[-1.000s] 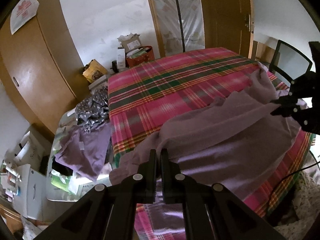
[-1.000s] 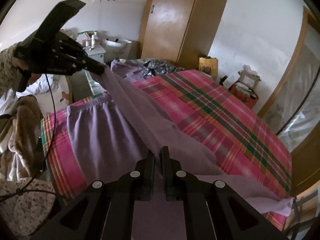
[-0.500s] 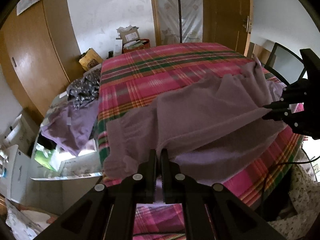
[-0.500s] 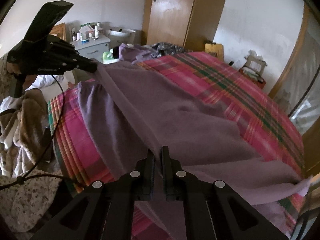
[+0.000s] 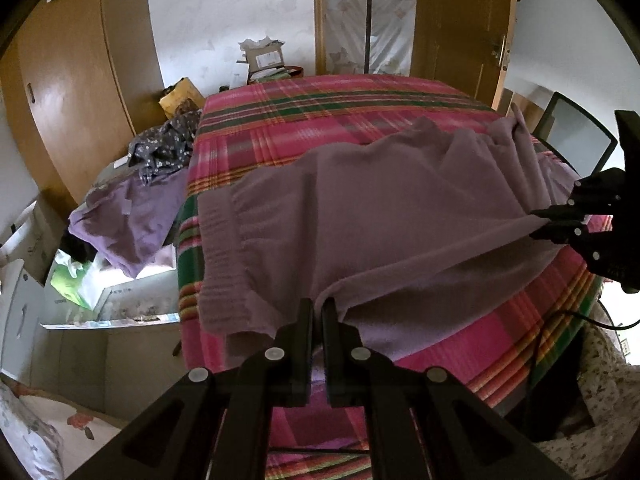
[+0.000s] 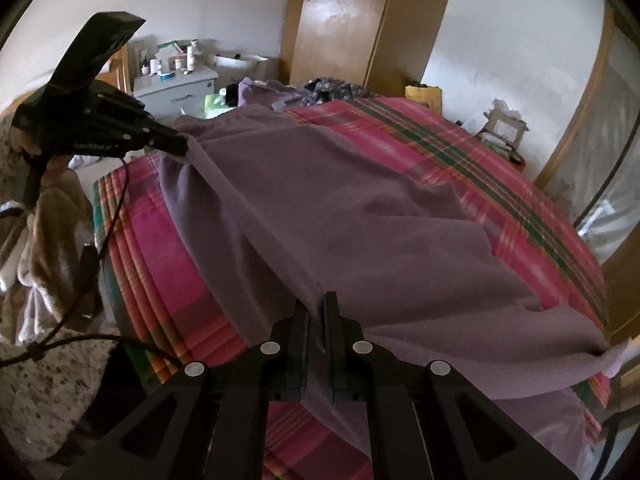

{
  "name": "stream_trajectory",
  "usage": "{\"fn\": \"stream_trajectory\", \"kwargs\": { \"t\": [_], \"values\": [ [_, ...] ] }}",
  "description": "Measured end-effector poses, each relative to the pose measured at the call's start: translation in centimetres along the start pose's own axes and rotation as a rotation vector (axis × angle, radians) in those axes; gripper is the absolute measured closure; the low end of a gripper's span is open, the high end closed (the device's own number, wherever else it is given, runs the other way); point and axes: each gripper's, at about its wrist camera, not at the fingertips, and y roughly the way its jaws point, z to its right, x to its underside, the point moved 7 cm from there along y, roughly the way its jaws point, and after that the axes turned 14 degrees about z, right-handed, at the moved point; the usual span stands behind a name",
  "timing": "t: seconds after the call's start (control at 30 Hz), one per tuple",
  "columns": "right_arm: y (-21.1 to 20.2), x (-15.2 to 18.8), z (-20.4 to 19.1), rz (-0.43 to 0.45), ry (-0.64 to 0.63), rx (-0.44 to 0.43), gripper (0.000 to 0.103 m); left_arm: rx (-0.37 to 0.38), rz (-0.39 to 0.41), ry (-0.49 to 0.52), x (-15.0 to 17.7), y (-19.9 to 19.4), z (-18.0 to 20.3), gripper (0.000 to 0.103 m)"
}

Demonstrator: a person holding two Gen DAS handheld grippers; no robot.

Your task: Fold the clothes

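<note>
Your left tool (image 5: 316, 308) pinches the mauve fleece garment (image 5: 380, 216). Your right tool (image 6: 316, 304) pinches its same raised edge, over the pink plaid bed (image 5: 340, 108).

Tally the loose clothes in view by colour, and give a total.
Mauve: 1, the trousers spread on the plaid bed, pinched by the left gripper and right gripper.
Lilac: 1, the garment beside the bed.
Dark floral: 1, the garment behind it.
Total: 3

- Garment (image 5: 384, 216) spread on bed (image 5: 340, 104), near edge lifted.
- Clothes pile (image 5: 132, 216) left of bed.
- Wardrobe (image 5: 72, 92) behind pile.
</note>
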Motion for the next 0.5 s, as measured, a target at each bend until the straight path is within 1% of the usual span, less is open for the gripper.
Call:
{"fn": "stream_trajectory", "kwargs": {
  "t": [0.17, 0.3, 0.4, 0.5],
  "values": [
    [0.4, 1.1, -1.0, -0.003, -0.062, 0.040, 0.096, -0.005, -0.005, -0.015, 1.0, 0.4, 0.1, 0.097],
    [0.8, 1.7, -1.0, -0.006, -0.050, 0.050, 0.096, -0.004, -0.004, -0.029, 1.9, 0.3, -0.1, 0.094],
    [0.8, 2.0, -1.2, -0.003, -0.068, 0.066, 0.096, 0.023, 0.014, -0.066, 2.4, -0.2, -0.4, 0.092],
    [0.7, 2.5, -1.8, -0.002, -0.134, 0.095, 0.096, 0.066, 0.061, -0.134, 2.3, -1.2, -0.7, 0.091]
  ]
}}
